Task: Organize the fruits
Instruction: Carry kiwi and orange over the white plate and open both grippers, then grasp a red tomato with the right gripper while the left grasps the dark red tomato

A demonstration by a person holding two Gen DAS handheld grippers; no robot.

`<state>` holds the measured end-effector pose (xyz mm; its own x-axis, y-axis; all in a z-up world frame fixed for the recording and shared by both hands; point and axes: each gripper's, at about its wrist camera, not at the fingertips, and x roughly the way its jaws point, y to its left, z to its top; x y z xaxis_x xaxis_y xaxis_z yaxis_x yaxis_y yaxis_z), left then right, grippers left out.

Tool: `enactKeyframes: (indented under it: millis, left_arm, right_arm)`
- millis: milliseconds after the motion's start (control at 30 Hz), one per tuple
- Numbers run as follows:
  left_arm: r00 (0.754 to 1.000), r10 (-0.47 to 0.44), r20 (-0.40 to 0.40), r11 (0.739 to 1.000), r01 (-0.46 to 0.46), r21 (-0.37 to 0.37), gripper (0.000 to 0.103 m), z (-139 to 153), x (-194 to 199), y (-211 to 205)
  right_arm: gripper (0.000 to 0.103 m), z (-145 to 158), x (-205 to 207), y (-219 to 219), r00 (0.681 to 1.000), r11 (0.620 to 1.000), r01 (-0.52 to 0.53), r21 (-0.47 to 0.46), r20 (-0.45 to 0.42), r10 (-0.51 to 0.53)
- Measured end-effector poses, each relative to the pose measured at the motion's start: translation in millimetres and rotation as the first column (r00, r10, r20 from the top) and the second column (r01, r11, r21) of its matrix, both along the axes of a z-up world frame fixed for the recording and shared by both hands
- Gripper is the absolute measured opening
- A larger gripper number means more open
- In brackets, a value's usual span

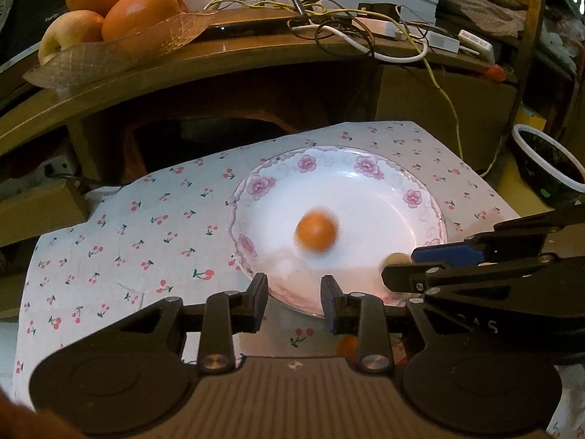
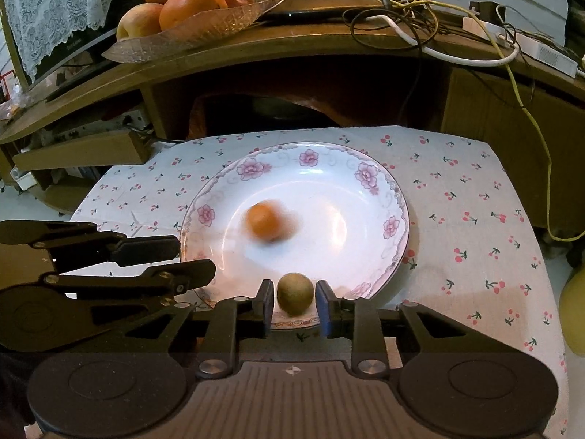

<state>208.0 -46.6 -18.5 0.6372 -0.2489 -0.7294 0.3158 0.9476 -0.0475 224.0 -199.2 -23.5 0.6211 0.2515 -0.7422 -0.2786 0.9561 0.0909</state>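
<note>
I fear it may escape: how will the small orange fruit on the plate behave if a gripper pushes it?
The small orange fruit is round and blurred, so it probably rolls easily. The plate looks glossy and dished, likely steering it toward the middle.

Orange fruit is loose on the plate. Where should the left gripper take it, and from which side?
Across its widest middle, coming from the near rim. The small orange fruit is round, so any diameter serves, and it lies straight ahead of the open left gripper on the plate. It looks motion-blurred, likely rolling; let it settle first.
</note>
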Motion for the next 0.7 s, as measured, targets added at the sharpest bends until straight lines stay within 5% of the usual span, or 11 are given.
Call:
enactKeyframes:
  millis: [700]
  left_arm:
    - [0.999,-0.002,-0.04,0.999,0.0,-0.046,0.038,8.6,-24.4,16.4]
  right_arm:
    - [0.038,12.2,-29.4,-14.4,0.999,0.999,-0.032,0.004,0.006,0.032]
